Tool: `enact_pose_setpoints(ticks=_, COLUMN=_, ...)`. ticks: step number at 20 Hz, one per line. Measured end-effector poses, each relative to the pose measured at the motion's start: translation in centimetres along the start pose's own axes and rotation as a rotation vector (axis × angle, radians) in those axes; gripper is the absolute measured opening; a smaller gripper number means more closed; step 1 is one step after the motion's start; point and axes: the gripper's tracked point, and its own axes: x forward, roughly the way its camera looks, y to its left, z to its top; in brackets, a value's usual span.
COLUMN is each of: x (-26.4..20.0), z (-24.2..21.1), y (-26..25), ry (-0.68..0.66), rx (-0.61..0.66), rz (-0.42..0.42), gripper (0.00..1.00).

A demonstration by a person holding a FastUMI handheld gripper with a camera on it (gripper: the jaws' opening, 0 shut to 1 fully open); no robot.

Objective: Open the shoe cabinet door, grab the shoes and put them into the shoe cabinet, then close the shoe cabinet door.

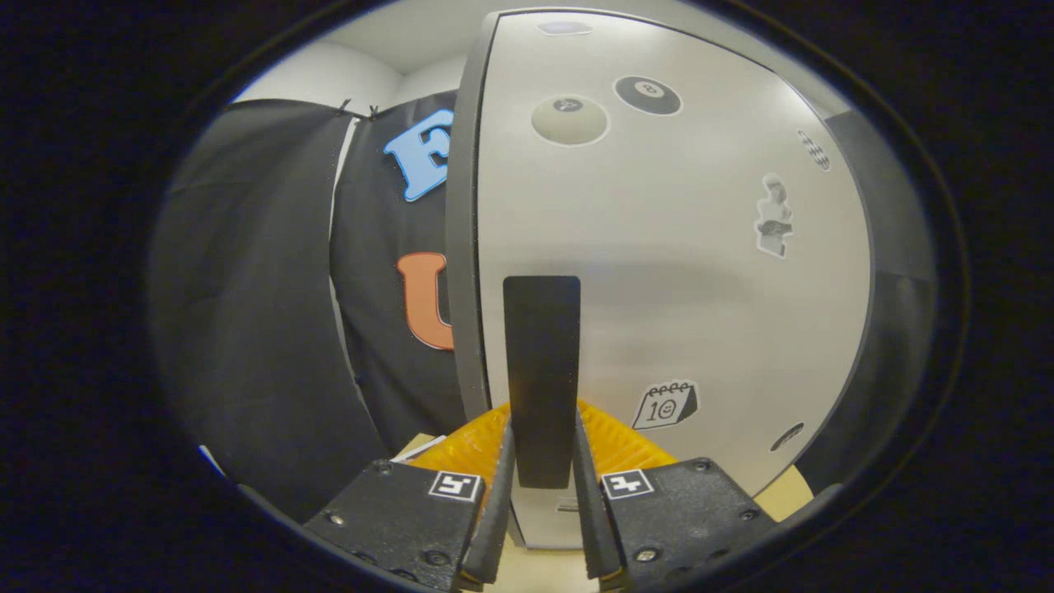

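The shoe cabinet door [659, 247] is a pale panel with several stickers, standing right in front of me and seen close up. A tall dark handle [541, 371] runs down its left part. My gripper [541, 449] is closed around the lower half of that handle, with one finger [501, 469] pressing on each side of it. The door's dark left edge [463, 247] shows beside the handle. No shoes are in sight.
Black booth cloth [272, 313] hangs to the left of the cabinet. A light tabletop or floor strip [535, 568] shows under the fingers, and a dark surface [897, 329] lies to the right of the door.
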Motion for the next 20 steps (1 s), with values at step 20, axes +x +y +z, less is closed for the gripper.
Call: enact_pose_setpoints(ticks=20, x=-10.1, z=-1.6, y=-2.5, ry=0.005, rx=0.029, rz=0.156, gripper=0.29)
